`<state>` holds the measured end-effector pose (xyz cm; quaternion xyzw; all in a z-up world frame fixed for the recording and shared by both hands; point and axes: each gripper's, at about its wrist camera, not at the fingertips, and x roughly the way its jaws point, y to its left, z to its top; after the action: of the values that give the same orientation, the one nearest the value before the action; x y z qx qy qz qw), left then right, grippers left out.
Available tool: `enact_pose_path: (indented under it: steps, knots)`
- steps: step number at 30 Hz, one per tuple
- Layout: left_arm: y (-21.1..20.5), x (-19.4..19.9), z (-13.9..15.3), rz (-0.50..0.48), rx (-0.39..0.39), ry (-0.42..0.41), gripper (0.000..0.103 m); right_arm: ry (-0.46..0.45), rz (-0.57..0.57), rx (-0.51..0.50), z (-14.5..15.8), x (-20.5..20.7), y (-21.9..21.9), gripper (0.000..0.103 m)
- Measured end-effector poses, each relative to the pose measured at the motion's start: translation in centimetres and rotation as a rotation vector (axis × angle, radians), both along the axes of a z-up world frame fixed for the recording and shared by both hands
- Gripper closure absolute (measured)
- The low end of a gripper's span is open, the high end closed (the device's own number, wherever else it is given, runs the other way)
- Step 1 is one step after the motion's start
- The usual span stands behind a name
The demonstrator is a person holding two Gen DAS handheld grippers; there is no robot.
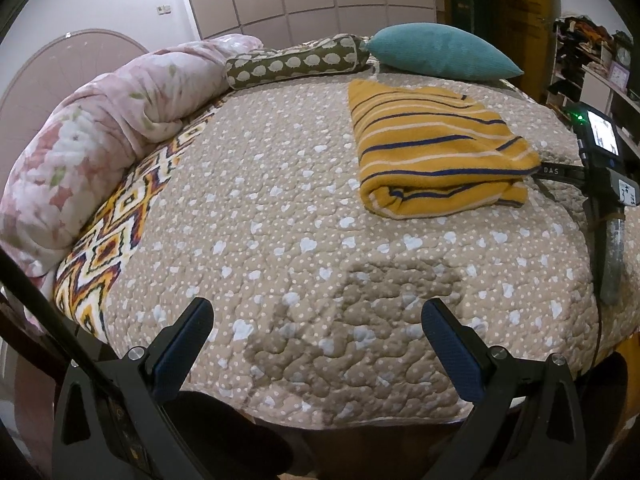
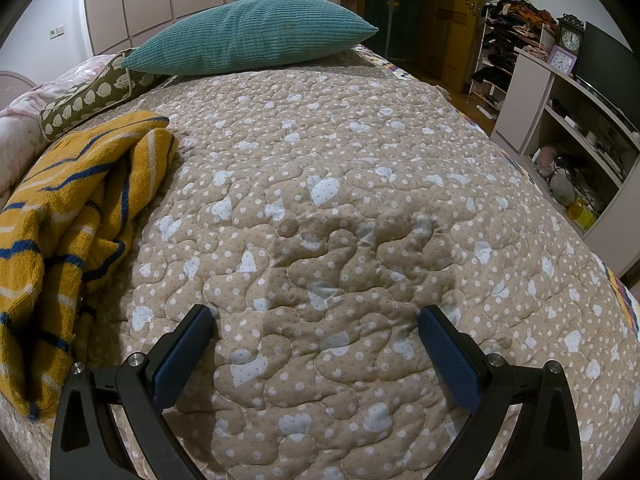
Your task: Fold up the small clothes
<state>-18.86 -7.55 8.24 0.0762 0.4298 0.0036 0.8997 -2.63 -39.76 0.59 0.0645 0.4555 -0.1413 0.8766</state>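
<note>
A mustard-yellow garment with navy and white stripes [image 1: 436, 148] lies folded into a thick rectangle on the beige quilted bed cover [image 1: 280, 200]. In the right wrist view the same garment [image 2: 72, 208] lies at the left edge, its layers showing. My left gripper [image 1: 316, 312] is open and empty, low over the near part of the bed, well short of the garment. My right gripper [image 2: 316, 316] is open and empty over bare quilt [image 2: 360, 184], just right of the garment. The right gripper's body [image 1: 600, 168] shows beside the garment in the left wrist view.
A teal cushion [image 1: 440, 50] and an olive patterned bolster [image 1: 296, 62] lie at the far side. A pink floral duvet [image 1: 92, 136] is rolled along the left. Shelves with clocks and clutter [image 2: 568, 120] stand right of the bed.
</note>
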Motion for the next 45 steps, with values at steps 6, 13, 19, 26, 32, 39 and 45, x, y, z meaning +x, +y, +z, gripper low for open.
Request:
enact_pose_path:
  steps: [6,13,19,26,32,39,45]
  knots:
    - [-0.2,0.2,-0.4,0.0,0.007,0.011,0.0,0.0,0.0,0.0,0.0,0.0,0.1,0.0]
    - [-0.7,0.1,-0.8,-0.023,0.013,0.019,0.0,-0.002,-0.001,0.0,0.0,0.1,0.2,0.0]
    - [-0.5,0.1,-1.0,-0.017,0.002,0.026,0.0,0.0,-0.006,0.01,-0.1,0.0,0.0,0.0]
    - [-0.5,0.1,-1.0,-0.022,0.002,0.027,0.0,0.065,-0.023,0.082,0.2,0.0,-0.7,0.0]
    - [-0.5,0.1,-1.0,-0.029,0.003,0.034,0.0,0.005,-0.04,0.048,1.2,-4.3,1.0,0.002]
    - [-0.7,0.1,-1.3,-0.042,0.008,0.044,0.0,-0.173,-0.115,0.088,4.0,-10.6,1.7,0.003]
    - [-0.8,0.1,-1.6,-0.048,-0.001,0.059,0.0,-0.26,-0.049,0.11,7.0,-12.4,3.5,0.013]
